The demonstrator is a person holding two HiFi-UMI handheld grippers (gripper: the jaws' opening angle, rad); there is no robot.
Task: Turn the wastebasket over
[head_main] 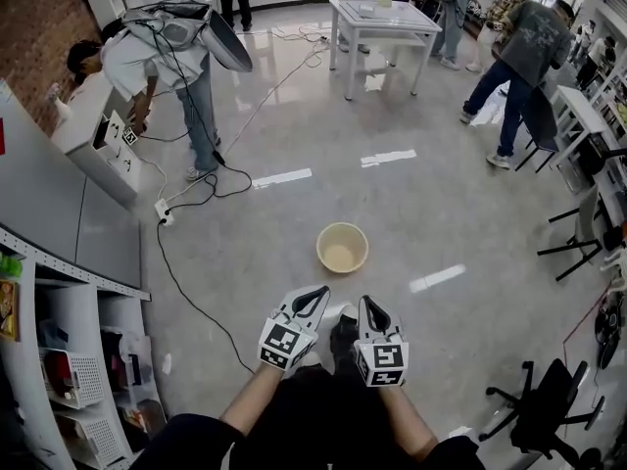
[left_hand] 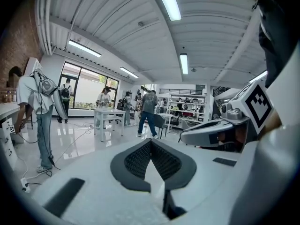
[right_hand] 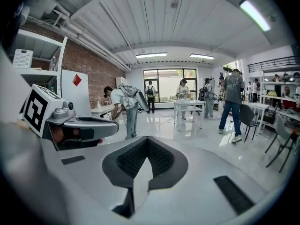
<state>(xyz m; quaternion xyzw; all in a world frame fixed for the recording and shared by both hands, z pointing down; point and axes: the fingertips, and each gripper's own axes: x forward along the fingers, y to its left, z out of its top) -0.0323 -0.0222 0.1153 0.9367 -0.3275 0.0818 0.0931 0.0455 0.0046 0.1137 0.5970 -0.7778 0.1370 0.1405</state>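
Observation:
The wastebasket [head_main: 342, 248] is a small cream, round bin that stands upright on the grey floor with its open mouth up, and nothing shows inside it. My left gripper [head_main: 318, 293] and right gripper [head_main: 367, 305] hang side by side just short of it, both pointing toward it and clear of it. Both are shut with nothing between their jaws. In the left gripper view the left gripper [left_hand: 151, 143] shows its dark pads pressed together, and the right gripper [right_hand: 147, 140] shows the same in the right gripper view. The bin is hidden in both gripper views.
A black cable [head_main: 186, 287] runs from a power strip [head_main: 165, 212] across the floor at the left. Grey shelving [head_main: 69, 302] lines the left side. A bent-over person [head_main: 167, 57] and a white table [head_main: 382, 18] stand farther off. Black chairs [head_main: 549, 409] are at the right.

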